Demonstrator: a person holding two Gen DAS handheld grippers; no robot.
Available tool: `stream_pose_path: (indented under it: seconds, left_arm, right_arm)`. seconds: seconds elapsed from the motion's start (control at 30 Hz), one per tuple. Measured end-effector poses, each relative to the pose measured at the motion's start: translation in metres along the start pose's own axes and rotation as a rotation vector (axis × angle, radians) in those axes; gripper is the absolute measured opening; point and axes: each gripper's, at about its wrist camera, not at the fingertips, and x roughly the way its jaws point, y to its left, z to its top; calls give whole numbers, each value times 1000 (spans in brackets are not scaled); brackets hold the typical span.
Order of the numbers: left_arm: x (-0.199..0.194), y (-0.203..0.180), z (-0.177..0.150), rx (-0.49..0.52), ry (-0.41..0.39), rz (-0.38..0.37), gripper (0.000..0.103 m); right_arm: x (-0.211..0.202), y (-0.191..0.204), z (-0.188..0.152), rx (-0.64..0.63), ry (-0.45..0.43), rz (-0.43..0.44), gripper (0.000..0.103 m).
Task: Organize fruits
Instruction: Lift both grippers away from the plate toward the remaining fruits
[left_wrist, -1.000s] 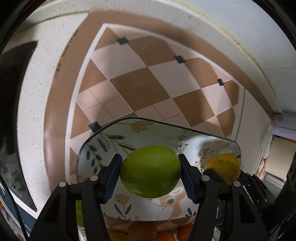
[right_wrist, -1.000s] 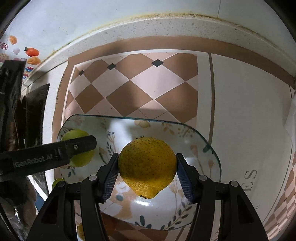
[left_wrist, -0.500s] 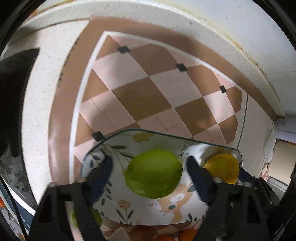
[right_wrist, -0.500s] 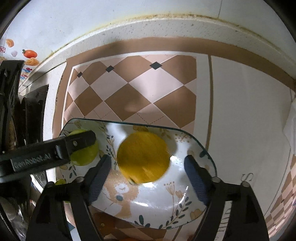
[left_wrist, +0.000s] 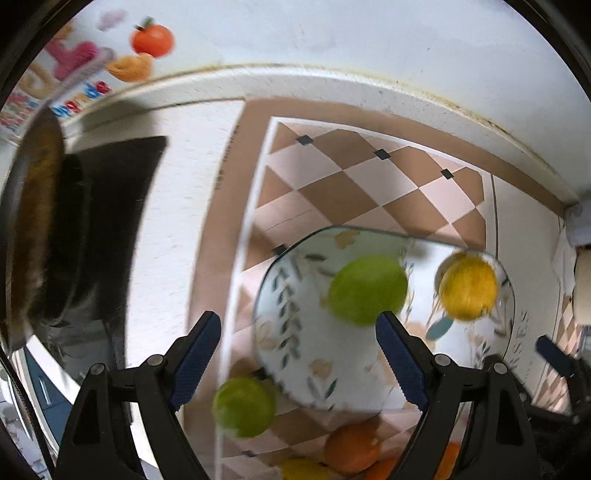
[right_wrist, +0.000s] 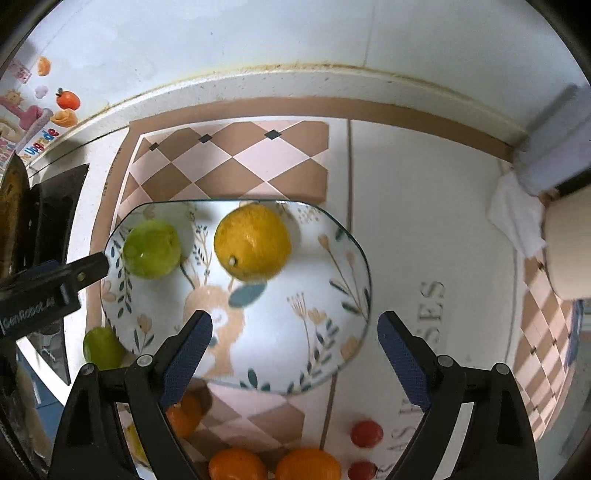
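A floral glass plate (right_wrist: 317, 332) lies on the checked mat and also shows in the left wrist view (left_wrist: 295, 354). On it rest a green fruit (right_wrist: 151, 248) (left_wrist: 367, 290) and a yellow lemon (right_wrist: 252, 242) (left_wrist: 467, 288). My left gripper (left_wrist: 298, 354) is open and empty, drawn back above the plate's near left side. My right gripper (right_wrist: 294, 350) is open and empty, above the plate's near edge. Off the plate lie another green fruit (left_wrist: 243, 406) (right_wrist: 101, 347), several oranges (right_wrist: 306, 465) (left_wrist: 351, 448) and two small red fruits (right_wrist: 365, 434).
A dark frying pan (left_wrist: 37, 229) on a black stove is at the left. A white cloth (right_wrist: 517, 218) and a pale container (right_wrist: 569, 243) stand at the right. The white wall with fruit stickers (left_wrist: 151, 40) runs behind the counter.
Both grippers opened, let go of the green fruit and the lemon onto the plate, and drew back and up. More of the counter and the loose fruit now shows.
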Motion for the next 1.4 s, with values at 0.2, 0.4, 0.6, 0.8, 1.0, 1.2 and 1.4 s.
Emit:
stream_pose_path:
  seconds: [0.2,0.4,0.6,0.8,1.0,1.2,1.4]
  left_arm:
    - [-39,-20,-29,23,-109,26,86]
    - [-75,-17,-65,35,-232,5,86]
    - [-117,-11,-102,44,-330,-22,86]
    - [-145,-4,-134,54,-395,-40,86]
    - [-172,1,-162,63,-461,-49,86]
    - [-195,6,-181,66,-514,-63,86]
    - [-198,8,-188,71,-513,-84,86]
  right_arm:
    - [-38,7,-33,10,-80,-16,93]
    - [-84,12,-69,19,-170,-11,93]
    - [-131,18,-102,20,-251,6,93]
    - [-173,23,-135,11,-317,16,93]
    - [-213,22,-161,22,-395,16,93]
    - [-238,25,-184,38,-438,42,93]
    - [-238,22,-192,63,-432,82,93]
